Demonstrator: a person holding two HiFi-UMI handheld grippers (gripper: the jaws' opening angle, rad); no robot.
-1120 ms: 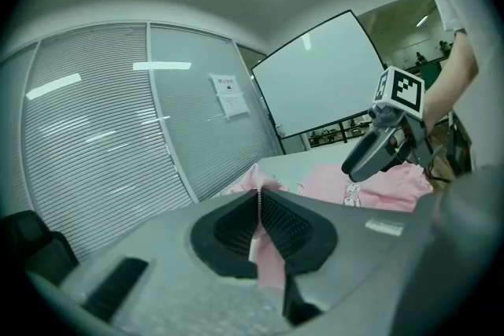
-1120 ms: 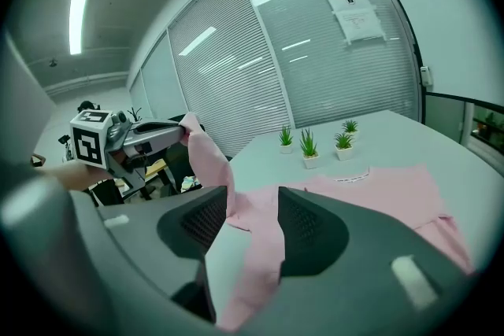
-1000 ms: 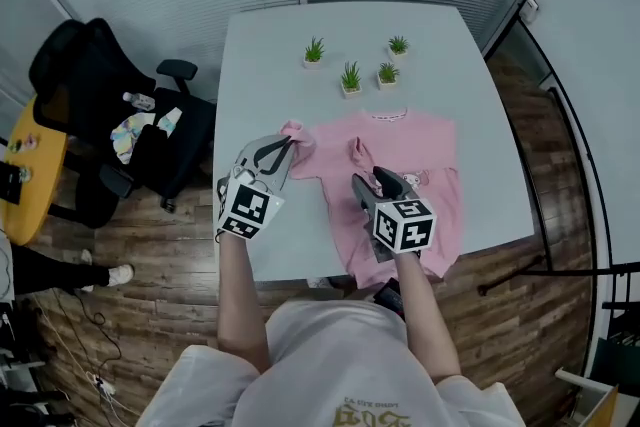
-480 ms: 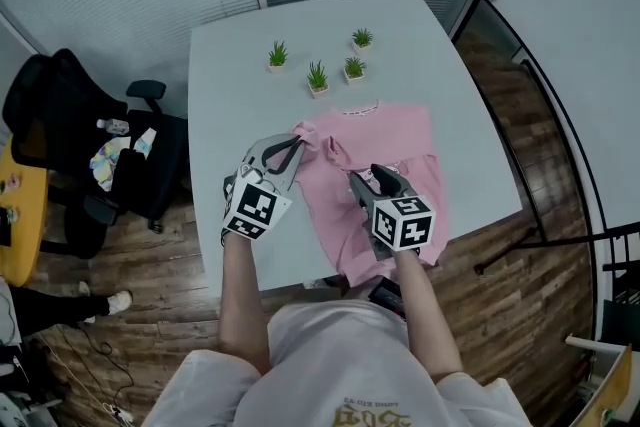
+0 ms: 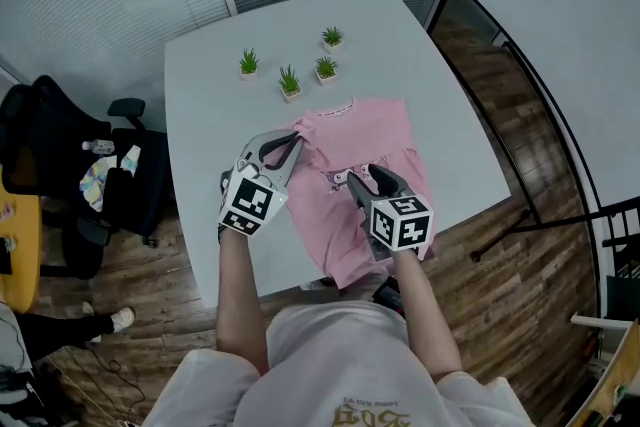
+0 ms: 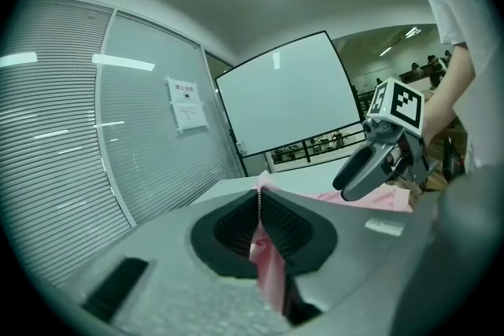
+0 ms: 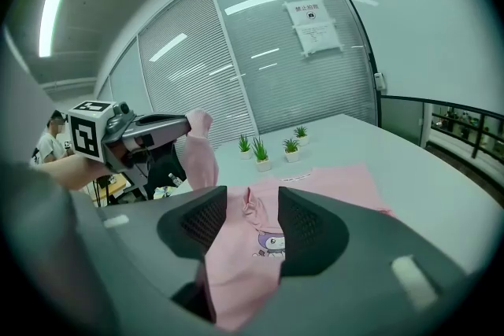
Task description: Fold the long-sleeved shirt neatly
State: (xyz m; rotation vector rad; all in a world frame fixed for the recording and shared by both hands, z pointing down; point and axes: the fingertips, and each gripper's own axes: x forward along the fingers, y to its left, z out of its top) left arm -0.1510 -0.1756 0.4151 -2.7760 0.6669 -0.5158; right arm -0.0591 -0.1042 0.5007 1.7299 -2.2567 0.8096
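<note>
The pink long-sleeved shirt [image 5: 378, 130] lies flat on the pale grey table [image 5: 200, 85], with a cartoon print [image 7: 272, 241] on its chest. My left gripper [image 5: 292, 143] is shut on the shirt's left sleeve [image 6: 268, 267] and holds it lifted at the body's left edge. In the right gripper view that sleeve [image 7: 201, 155] hangs from the left gripper [image 7: 169, 126]. My right gripper [image 5: 365, 177] is over the middle of the shirt. Its jaws stand wide, and a thick bunch of pink cloth [image 7: 244, 271] fills the gap, with a tuft sticking up.
Several small potted plants [image 5: 289, 80] stand on the table beyond the collar. A black office chair [image 5: 60, 165] with items on it is left of the table, and a yellow table [image 5: 12, 245] is beyond it. The shirt's hem reaches the table's near edge.
My left gripper has carried the sleeve rightward, from off the shirt's left side to its left edge. The right gripper has shifted with its bunch of cloth. The head view has swung.
</note>
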